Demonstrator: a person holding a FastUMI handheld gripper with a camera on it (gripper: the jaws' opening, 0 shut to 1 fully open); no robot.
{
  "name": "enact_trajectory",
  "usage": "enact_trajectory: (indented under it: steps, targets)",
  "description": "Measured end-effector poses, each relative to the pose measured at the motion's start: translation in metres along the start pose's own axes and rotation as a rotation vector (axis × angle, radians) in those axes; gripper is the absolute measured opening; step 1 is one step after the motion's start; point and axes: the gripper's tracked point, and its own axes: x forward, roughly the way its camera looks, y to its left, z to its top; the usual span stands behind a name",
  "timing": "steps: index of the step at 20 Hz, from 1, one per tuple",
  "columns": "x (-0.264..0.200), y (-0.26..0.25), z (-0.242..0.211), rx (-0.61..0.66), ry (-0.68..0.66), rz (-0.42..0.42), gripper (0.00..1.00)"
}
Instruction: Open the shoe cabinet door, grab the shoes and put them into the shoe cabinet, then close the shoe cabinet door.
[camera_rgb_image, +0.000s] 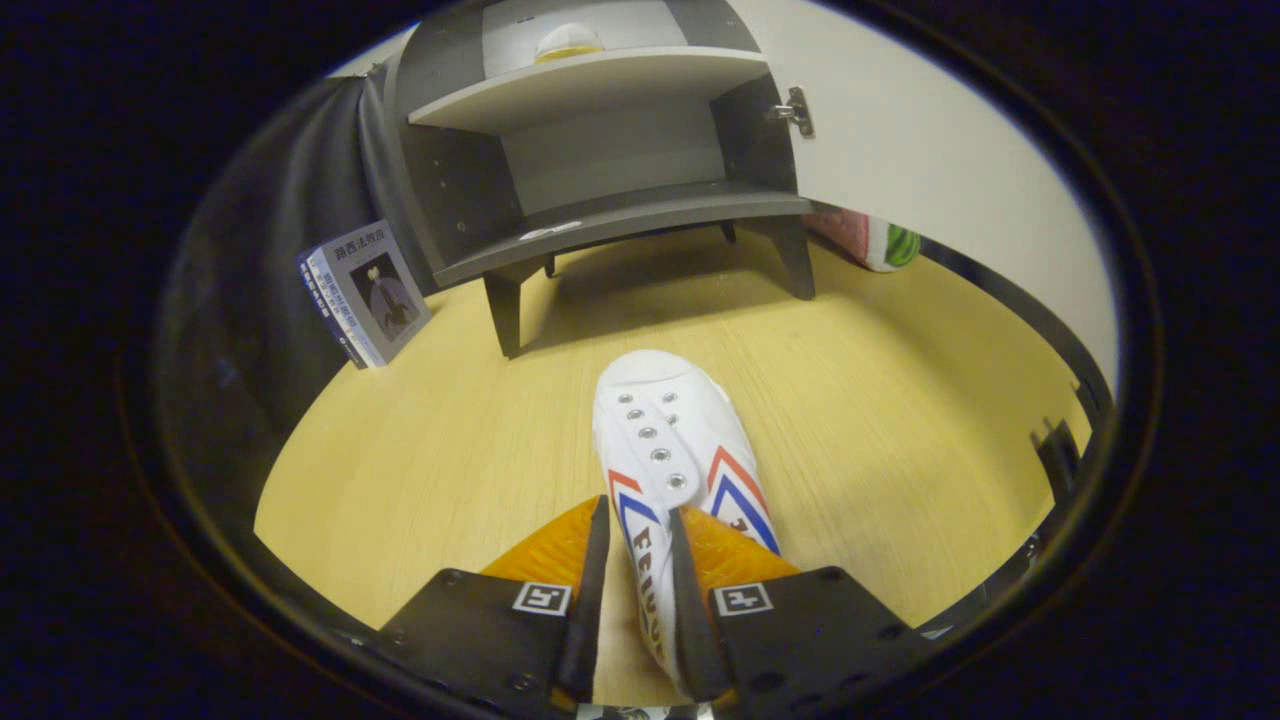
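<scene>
The gripper is seen clamped on the side wall of the white shoe, whose long axis runs straight ahead from the fingers, toe aimed at the open cabinet well beyond, door swung aside.

Gripper low over shoe — fingers closed in on shoe's rear part, one pressing each side, toe pointing away.

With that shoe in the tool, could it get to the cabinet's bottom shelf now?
Probably yes: the door stands open, and only bare floor lies between the tool, shut on the shoe, and the lower shelf.
</scene>
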Motion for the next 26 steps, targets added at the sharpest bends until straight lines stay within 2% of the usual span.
enact_trajectory:
  steps: [3,6,8,11,15,19,22,26]
  targets:
    - [0.001,-0.001,0.000,-0.070,-0.020,-0.025,0.28]
    - [0.001,0.001,0.000,-0.049,-0.021,0.017,0.20]
    - [0.001,0.004,-0.003,-0.055,-0.001,0.043,0.04]
    - [-0.002,0.007,0.001,-0.097,-0.022,0.053,0.02]
    - [-0.007,0.007,0.018,-0.056,-0.071,0.088,0.02]
    - [-0.015,0.001,0.043,-0.069,-0.120,0.111,0.02]
    - [-0.013,0.001,0.038,-0.028,-0.110,0.150,0.02]
    - [-0.014,-0.002,0.036,-0.021,-0.091,0.155,0.02]
